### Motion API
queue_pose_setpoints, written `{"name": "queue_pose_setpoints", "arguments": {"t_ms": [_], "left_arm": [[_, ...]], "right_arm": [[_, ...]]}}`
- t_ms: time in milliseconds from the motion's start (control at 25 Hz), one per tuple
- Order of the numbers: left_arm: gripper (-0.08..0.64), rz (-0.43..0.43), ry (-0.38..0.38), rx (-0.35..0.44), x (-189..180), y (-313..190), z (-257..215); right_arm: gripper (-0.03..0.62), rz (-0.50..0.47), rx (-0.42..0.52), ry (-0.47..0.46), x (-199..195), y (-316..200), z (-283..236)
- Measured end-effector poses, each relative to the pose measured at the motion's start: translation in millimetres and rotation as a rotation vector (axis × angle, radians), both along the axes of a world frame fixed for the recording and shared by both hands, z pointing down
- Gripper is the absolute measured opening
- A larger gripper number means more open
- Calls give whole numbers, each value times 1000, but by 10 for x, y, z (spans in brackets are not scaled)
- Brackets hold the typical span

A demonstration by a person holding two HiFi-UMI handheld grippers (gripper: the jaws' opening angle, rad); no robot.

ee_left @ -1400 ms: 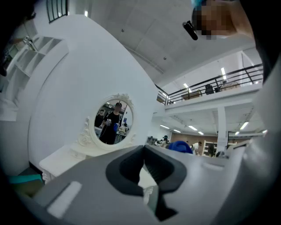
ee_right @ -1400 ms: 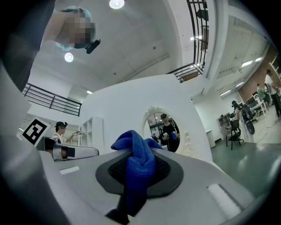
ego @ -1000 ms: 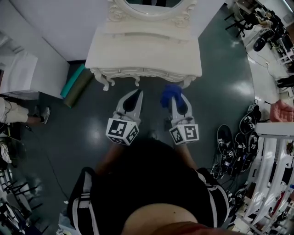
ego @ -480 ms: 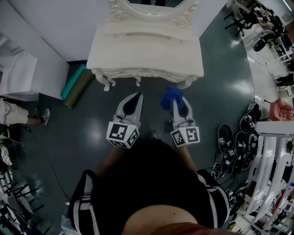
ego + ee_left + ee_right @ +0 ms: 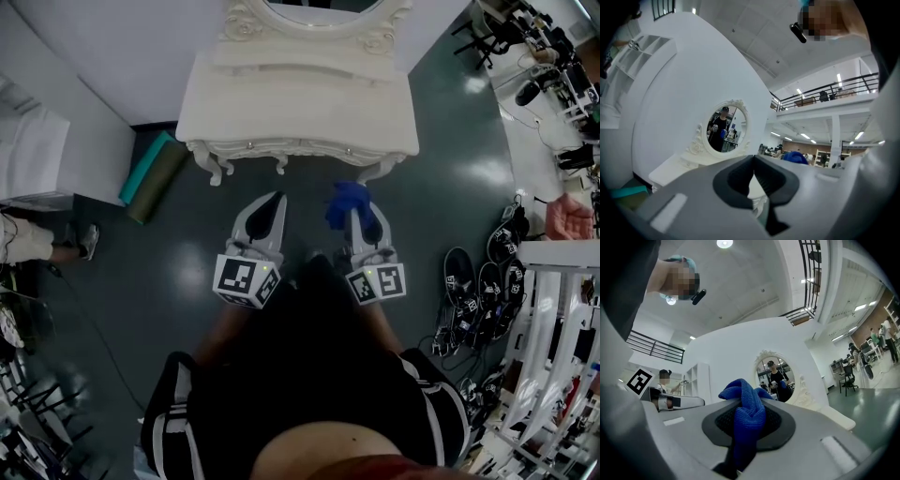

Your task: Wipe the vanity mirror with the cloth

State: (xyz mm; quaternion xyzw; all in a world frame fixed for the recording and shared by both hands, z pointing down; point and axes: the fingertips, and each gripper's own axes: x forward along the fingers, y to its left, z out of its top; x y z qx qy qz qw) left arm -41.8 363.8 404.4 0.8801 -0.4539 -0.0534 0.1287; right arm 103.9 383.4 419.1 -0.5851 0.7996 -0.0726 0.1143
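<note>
The person has stepped a little closer to the white table [image 5: 300,108], so the mirror [image 5: 774,376] is nearer but not reached yet. The right gripper [image 5: 360,212] squeezes the blue cloth [image 5: 347,197] tight. The left gripper [image 5: 271,203] is closed with nothing in it.

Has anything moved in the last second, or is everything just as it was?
Barely. The left gripper and right gripper have slid slightly back toward the person's body in the head view. The right still clamps the blue cloth, the left stays shut and empty, and the vanity mirror is untouched.
</note>
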Motion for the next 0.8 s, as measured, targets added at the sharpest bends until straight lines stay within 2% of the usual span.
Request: {"name": "queue_pose_setpoints", "arguments": {"t_ms": [160,360,800], "left_arm": [[11,-11,4,-17,-60,-134,42],[12,-22,-7,-17,115,-389,72],[12,-49,-26,-8,565,-1448,42]], "right_arm": [[54,-3,-7,0,-27,-141,26],[54,-19,-10,-22,107,-439,114],[54,-77,19,-30,507,-1602,68]]}}
